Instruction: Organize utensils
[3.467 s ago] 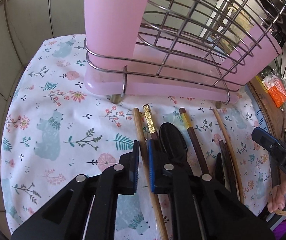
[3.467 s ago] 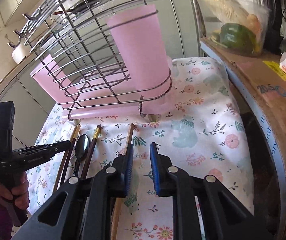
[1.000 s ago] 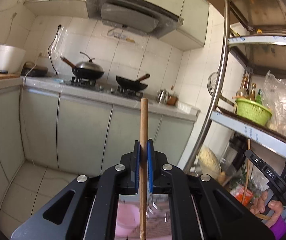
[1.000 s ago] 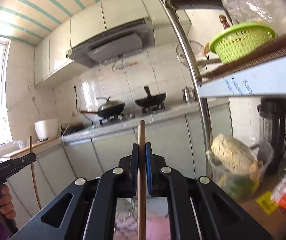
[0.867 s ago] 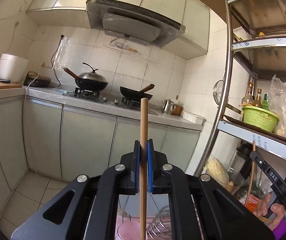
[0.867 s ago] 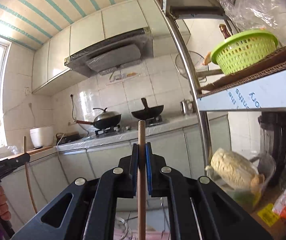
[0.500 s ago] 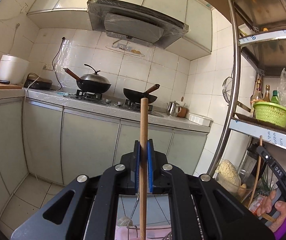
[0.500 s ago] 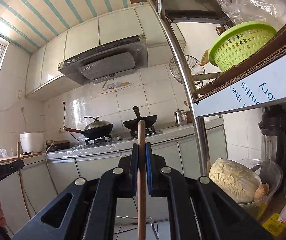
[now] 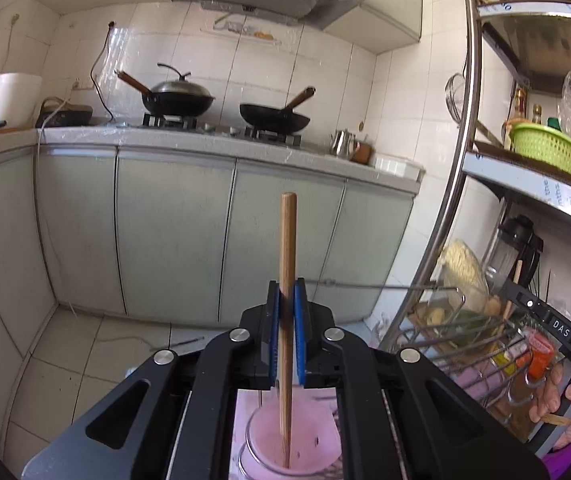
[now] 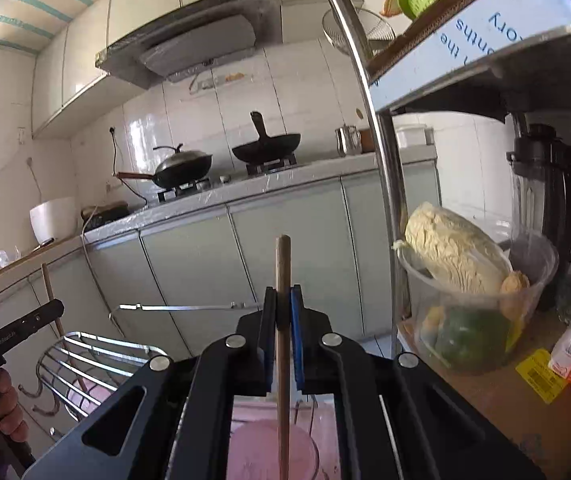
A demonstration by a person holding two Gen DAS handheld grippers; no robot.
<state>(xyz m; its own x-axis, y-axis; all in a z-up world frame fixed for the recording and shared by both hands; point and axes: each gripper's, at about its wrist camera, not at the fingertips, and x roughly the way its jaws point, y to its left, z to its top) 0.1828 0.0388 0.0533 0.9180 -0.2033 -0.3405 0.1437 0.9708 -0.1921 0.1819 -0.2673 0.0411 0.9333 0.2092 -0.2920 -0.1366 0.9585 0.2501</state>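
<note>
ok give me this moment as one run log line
left tool: shut on chopstick, upright, tip in pink cup | right tool: shut on chopstick, upright over pink cup | step: dropping into holder

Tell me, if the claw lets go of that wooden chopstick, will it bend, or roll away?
It probably won't bend: the wooden chopstick stands straight in the left claw, pinched only partway along. It looks thin, so likely light. It looks round, so it might roll on a flat table, but its tip is already inside the pink cup, so it should probably just drop in and lean.
</note>
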